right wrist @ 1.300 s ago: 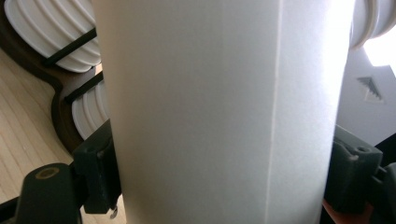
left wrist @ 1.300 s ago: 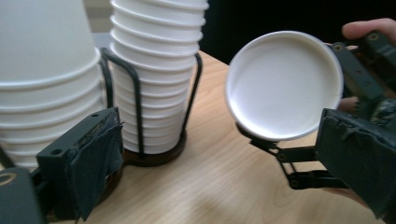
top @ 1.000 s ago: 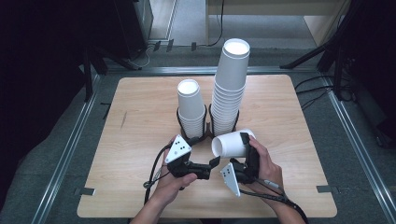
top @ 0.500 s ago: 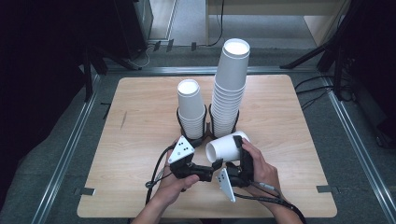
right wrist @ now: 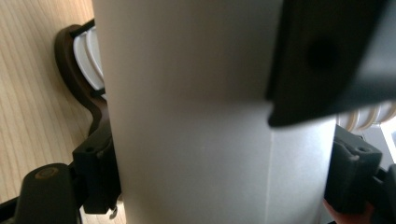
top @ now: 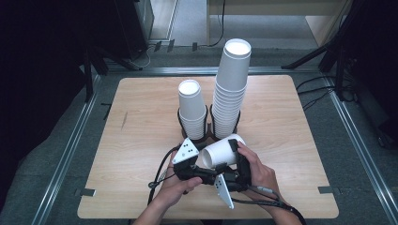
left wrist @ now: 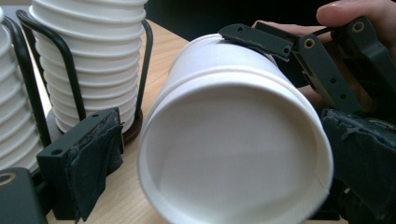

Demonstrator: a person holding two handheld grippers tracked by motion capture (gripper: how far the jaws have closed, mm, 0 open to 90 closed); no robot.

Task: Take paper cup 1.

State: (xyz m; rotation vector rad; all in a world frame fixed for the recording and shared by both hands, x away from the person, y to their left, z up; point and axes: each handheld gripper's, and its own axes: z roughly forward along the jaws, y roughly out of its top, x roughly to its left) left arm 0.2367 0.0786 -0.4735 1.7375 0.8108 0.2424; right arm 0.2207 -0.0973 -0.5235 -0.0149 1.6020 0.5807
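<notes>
A white paper cup [top: 220, 152] lies on its side above the table's front. My right gripper [top: 240, 149] is shut on the wall near its base. One black finger [left wrist: 261, 39] lies along the cup's outside; in the right gripper view that finger [right wrist: 327, 60] crosses the cup [right wrist: 196, 116]. My left gripper [top: 205, 161] is open at the cup's mouth [left wrist: 233, 154]. Its fingers stand on either side of the rim, with a gap at the left finger [left wrist: 88, 163].
Just behind the grippers stand two upright stacks of white cups in black wire holders, a short stack [top: 191, 110] and a tall stack [top: 231, 89]. The wooden table [top: 141, 122] lies bare to the left and right, with a metal frame and floor around it.
The right gripper has brought the cup slightly down and left, closer to the left gripper. The left gripper has stayed in place.
</notes>
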